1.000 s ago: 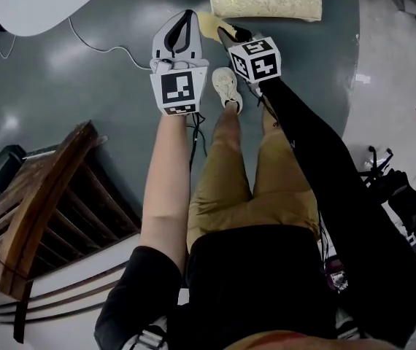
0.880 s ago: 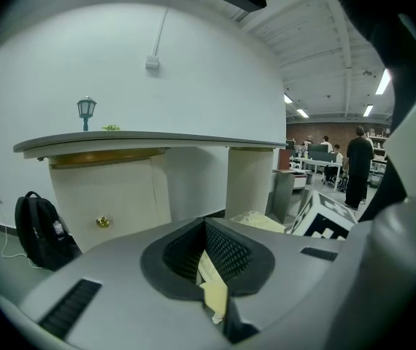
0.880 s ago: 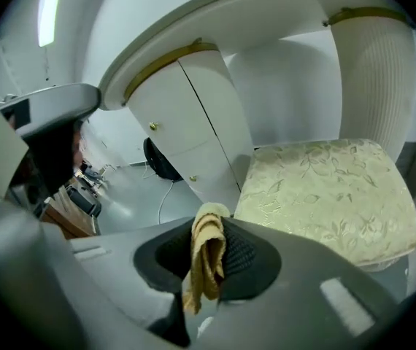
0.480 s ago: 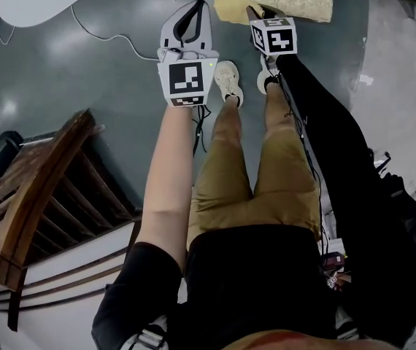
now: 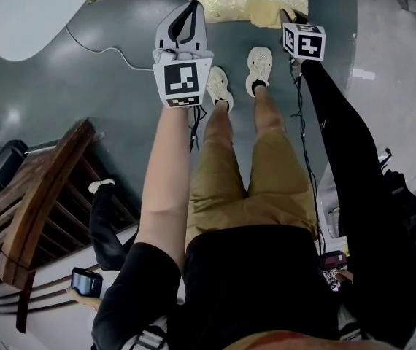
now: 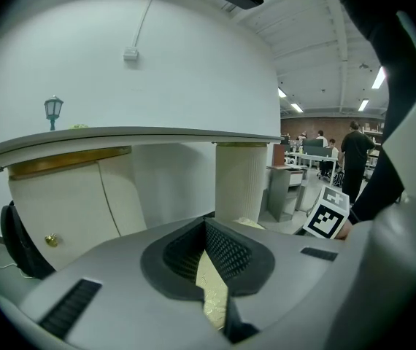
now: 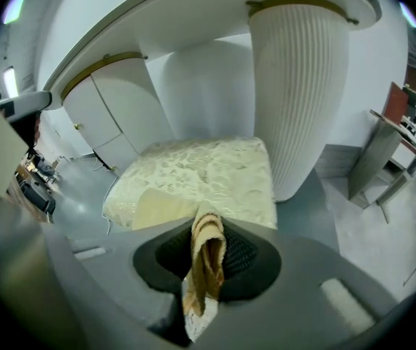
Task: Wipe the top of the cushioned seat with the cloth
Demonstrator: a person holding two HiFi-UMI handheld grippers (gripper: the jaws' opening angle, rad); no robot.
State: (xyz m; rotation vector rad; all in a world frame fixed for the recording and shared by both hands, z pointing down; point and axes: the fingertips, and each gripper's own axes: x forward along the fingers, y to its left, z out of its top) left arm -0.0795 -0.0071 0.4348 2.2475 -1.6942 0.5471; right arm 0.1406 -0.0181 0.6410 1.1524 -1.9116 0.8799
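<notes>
Cloth, soft and limp, is pinched at a bunched fold between the closed jaws of the right gripper, and its free end rests on the near edge of the cushioned seat at twelve o'clock. It should drag lightly over the yielding top. The left gripper, at eleven o'clock, has its jaws pressed together and empty.

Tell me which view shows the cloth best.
Right gripper view: the cloth sits bunched between the fingers, close up, with the cushioned seat behind. Head view shows only a small yellow patch of it at the seat's edge beside the right gripper. Left gripper view doesn't show it.
</notes>
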